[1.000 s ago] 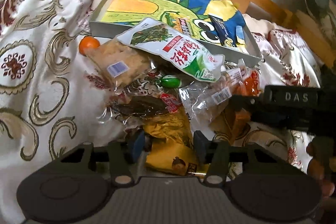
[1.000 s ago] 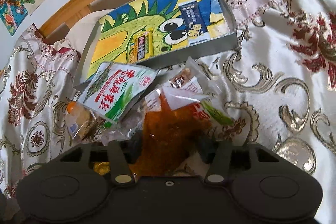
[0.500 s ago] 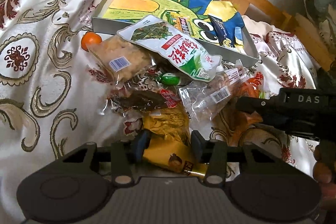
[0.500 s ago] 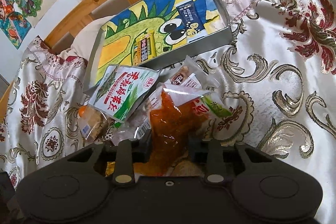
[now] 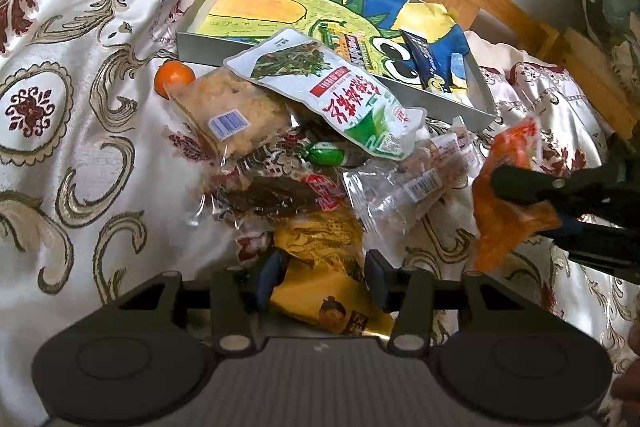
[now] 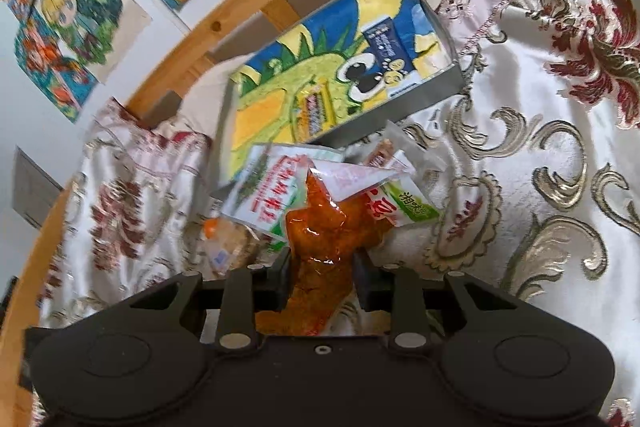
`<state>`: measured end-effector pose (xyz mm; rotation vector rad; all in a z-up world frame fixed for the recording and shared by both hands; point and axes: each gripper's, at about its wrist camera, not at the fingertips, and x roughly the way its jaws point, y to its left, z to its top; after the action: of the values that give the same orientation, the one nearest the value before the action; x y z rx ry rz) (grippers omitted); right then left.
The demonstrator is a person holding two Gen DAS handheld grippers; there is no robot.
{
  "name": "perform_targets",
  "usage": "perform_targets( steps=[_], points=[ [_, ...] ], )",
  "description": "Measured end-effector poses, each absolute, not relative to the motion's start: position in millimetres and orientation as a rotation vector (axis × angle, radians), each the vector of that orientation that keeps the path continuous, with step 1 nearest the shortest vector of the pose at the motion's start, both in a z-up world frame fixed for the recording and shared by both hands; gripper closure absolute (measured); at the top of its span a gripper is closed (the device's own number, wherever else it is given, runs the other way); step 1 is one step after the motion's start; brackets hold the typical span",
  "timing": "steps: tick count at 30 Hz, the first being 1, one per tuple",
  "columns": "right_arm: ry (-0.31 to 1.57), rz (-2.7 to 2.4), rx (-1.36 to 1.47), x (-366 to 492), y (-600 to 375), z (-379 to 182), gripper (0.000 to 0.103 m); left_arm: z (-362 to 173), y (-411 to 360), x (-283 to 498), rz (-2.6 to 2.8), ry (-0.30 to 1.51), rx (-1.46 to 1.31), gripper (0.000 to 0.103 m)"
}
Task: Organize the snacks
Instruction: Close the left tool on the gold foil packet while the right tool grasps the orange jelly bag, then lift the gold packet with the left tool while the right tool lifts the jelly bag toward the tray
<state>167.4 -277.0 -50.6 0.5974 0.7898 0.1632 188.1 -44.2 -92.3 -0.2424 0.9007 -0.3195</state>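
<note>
Fingers (image 6: pixel 362 281) pinch an orange packet (image 6: pixel 326 247); tray (image 6: pixel 420 93) holds 2 snack bars.

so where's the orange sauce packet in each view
Left wrist: orange sauce packet at the right edge, clamped in the right gripper.
Right wrist: bottom centre, between that gripper's fingers.
Shared landmark: the dinosaur tray beyond the snack pile in both.

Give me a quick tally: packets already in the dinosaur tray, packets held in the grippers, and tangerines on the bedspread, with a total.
Packets in the tray: 2, yellow-red bar and dark blue packet.
Packets in grippers: 2, yellow packet in left gripper, orange-red packet in right gripper.
Tangerines: 1
Total: 5
</note>
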Motion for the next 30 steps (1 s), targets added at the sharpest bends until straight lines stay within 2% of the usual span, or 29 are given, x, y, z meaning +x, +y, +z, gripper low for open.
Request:
perform_targets(
  steps=[12,17,30],
  points=[
    [0.755,0.211,0.636,169,-281,-38,0.07,-82,-45,175,-0.314,0.923,-0.26,0.057],
    [0.742,0.22,0.627,164,-284,-29,0.07,-68,-43,153,-0.32,0.915,-0.287,0.068],
    [0.677,0.204,0.445,154,-276,-10,0.069,-59,-42,138,-0.312,0.906,-0.332,0.069]
  ],
)
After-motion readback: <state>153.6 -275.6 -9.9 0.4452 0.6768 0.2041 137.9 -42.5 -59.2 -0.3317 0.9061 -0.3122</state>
